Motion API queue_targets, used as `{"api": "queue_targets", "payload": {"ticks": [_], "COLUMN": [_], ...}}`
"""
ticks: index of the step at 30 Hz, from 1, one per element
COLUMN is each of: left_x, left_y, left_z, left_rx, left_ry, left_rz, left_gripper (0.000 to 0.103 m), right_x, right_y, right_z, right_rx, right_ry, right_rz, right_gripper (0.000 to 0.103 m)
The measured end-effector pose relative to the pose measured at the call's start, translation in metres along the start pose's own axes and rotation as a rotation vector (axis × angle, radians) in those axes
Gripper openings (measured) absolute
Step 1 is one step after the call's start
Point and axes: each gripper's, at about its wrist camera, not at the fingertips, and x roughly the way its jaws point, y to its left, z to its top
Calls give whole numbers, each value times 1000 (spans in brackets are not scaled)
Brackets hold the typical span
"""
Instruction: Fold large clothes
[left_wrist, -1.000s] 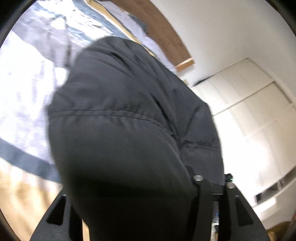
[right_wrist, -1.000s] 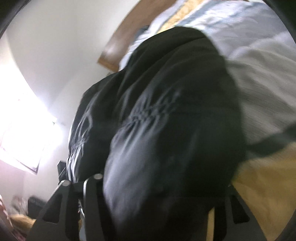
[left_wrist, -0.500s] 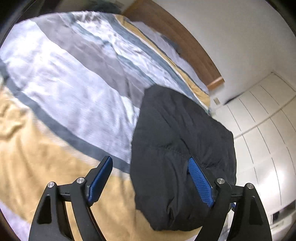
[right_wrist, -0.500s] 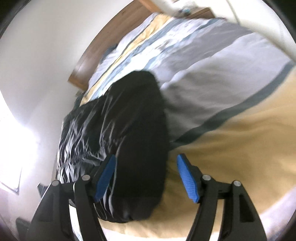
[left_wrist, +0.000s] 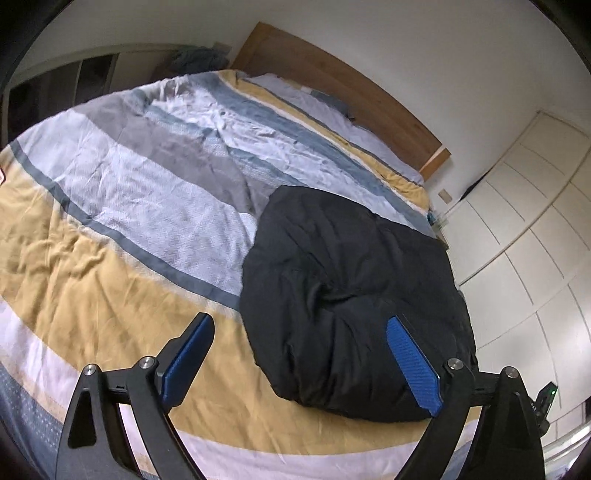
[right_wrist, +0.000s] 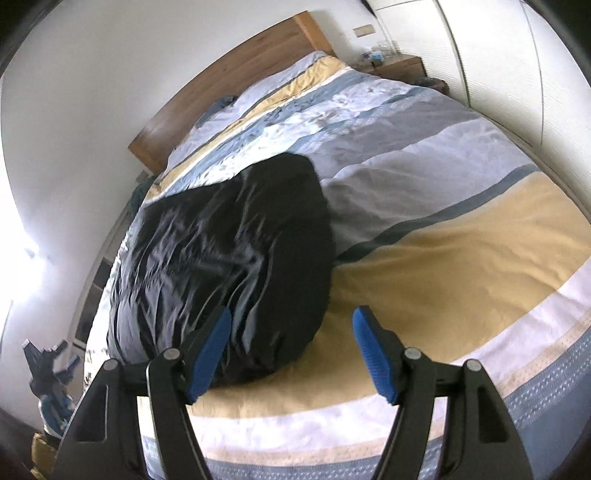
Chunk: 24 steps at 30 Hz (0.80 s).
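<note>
A large black padded garment (left_wrist: 351, 288) lies folded in a bundle on the striped duvet (left_wrist: 129, 221), toward the bed's right side in the left wrist view. My left gripper (left_wrist: 301, 325) hovers above its near edge, jaws opening wide, blue pads clear of the cloth. In the right wrist view the same garment (right_wrist: 229, 251) lies left of centre. My right gripper (right_wrist: 293, 314) stands open above its near right corner. Neither gripper holds anything.
The duvet (right_wrist: 443, 240) covers the whole bed, with a wooden headboard (left_wrist: 332, 85) at the far end. White wardrobe doors (left_wrist: 535, 240) stand close along one side of the bed. A nightstand (right_wrist: 399, 68) sits by the headboard. Dark shelving (left_wrist: 55, 85) stands at the other side.
Both grippers let go of the black garment, opened and drew back and up. It filled both views a second ago and now lies on the bed.
</note>
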Motion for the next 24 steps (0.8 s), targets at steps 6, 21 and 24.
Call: {"api": "queue_targets", "payload": {"ticks": [6, 21, 24], "left_x": [32, 161, 182], "left_y": [-39, -137, -140], "left_z": [-8, 19, 11], "left_rx": [87, 419, 466], "left_ry": [15, -61, -60], "left_rz": [43, 131, 166], "left_gripper": [95, 95, 95], "right_x": [32, 154, 175], "right_y": [53, 195, 190], "right_z": [-7, 23, 23], "right_rx": [-95, -423, -440], "right_ry": [29, -89, -90], "right_rz": [14, 9, -14], "right_gripper": [68, 68, 68]}}
